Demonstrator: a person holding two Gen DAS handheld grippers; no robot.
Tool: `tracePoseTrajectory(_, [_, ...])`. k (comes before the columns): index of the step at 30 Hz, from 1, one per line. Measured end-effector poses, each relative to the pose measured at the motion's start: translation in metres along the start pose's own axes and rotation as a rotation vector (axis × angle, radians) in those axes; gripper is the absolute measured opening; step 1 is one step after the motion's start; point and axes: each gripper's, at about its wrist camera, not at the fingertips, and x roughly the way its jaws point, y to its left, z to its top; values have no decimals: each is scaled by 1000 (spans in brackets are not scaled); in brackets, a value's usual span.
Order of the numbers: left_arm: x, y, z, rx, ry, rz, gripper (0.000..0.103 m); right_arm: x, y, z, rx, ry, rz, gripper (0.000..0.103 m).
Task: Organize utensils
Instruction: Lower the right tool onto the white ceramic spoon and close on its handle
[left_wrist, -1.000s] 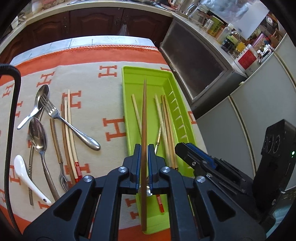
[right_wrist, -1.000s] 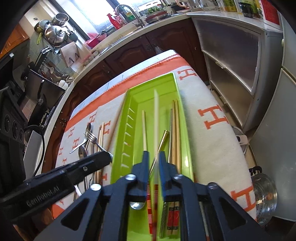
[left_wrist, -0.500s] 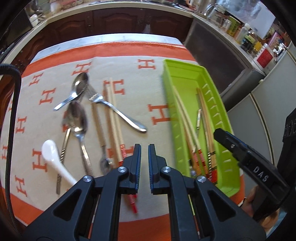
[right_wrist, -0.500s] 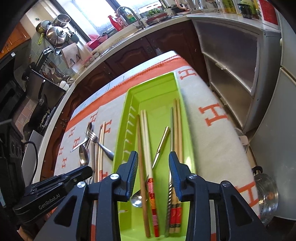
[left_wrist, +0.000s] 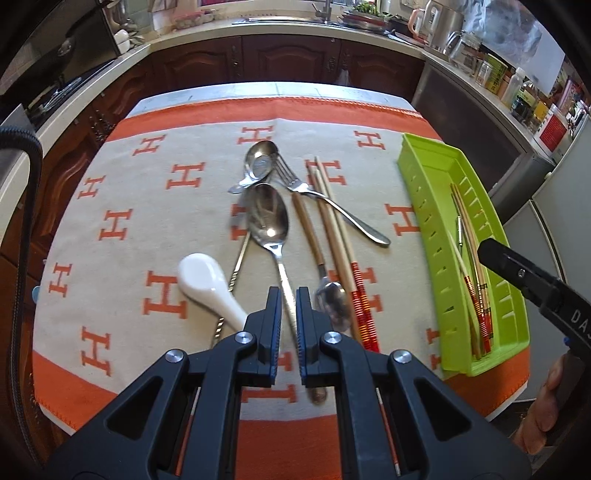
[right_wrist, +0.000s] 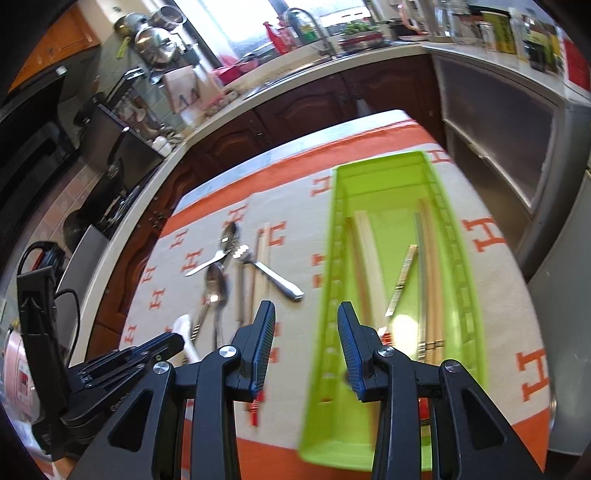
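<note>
Below, slotted lime plastic tray (right_wrist: 461, 258) of slim chopsticks, left gripper (left_wrist: 287, 295) narrowly parted over glossy steel spoon (left_wrist: 267, 218), right gripper (right_wrist: 306, 314) wide apart.

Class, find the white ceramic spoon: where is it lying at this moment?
In the left wrist view, the white ceramic spoon lies on the orange-and-cream cloth, leftmost of the loose utensils, beside the large metal spoon.

Dark wooden cabinets (left_wrist: 291, 61) under a pale countertop (left_wrist: 295, 30); bright window (right_wrist: 236, 22) behind the faucet (right_wrist: 314, 22); possibly a fridge (left_wrist: 561, 221) right.
</note>
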Motion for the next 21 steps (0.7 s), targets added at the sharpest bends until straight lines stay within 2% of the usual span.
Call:
tracePoseTrajectory(9, [-1, 46, -14, -58, -4, 15, 5, 16, 73, -12, -123, 59, 61, 36])
tracePoseTrajectory(14, [7, 72, -25, -85, 10, 32, 5, 38, 105, -24, -200, 101, 49, 51])
tracePoseTrajectory(21, [21, 110, -41, -149, 48, 41, 5, 75, 129, -35, -245, 209, 91, 51])
